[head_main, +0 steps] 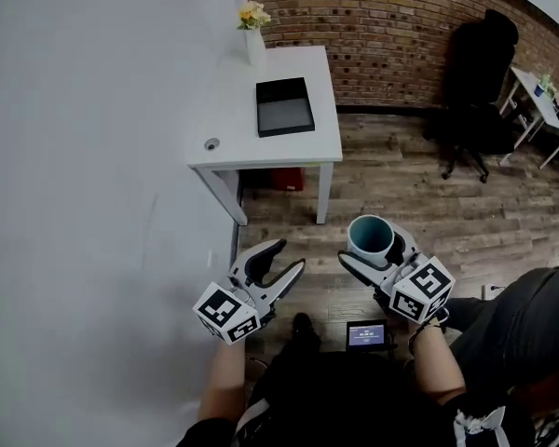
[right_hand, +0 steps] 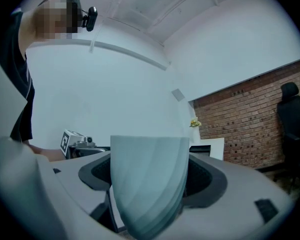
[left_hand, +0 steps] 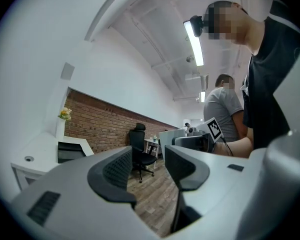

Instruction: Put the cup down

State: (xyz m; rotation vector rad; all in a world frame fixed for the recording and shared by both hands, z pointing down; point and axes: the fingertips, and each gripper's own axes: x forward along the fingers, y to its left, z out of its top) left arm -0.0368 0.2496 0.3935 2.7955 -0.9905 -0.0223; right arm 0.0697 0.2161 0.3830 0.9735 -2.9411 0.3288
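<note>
1. One teal cup (head_main: pixel 370 236) is held by the right gripper (head_main: pixel 380 254). The fingers are spread wide and pressed on opposite sides of its wall.
2. The cup is carried in mid-air over the wood floor (head_main: pixel 401 170), mouth up and long axis roughly upright. It is set on nothing.
3. The left gripper (head_main: pixel 278 261) is held with fingers parted and nothing between them. Only floor and a far office chair (head_main: pixel 480 63) are seen through the gap.
4. Key relation: the white counter (head_main: pixel 228 119) lies ahead and to the left of the cup, well apart. The left gripper is somewhat nearer to it, but the cup is in the right one.
5. The counter top is flat and mostly bare. A black tray (head_main: pixel 284 107) is seen at its middle, a vase of flowers (head_main: pixel 253 26) at the far end and a small round thing (head_main: pixel 211 143) near the front corner.
6. Room: a brick wall (head_main: pixel 382 17) is seen behind and a plain white wall to the left. A second person is seen in the left gripper view.
7. The put-down is judged not yet begun. A carry forward-left is needed before any lowering.
</note>
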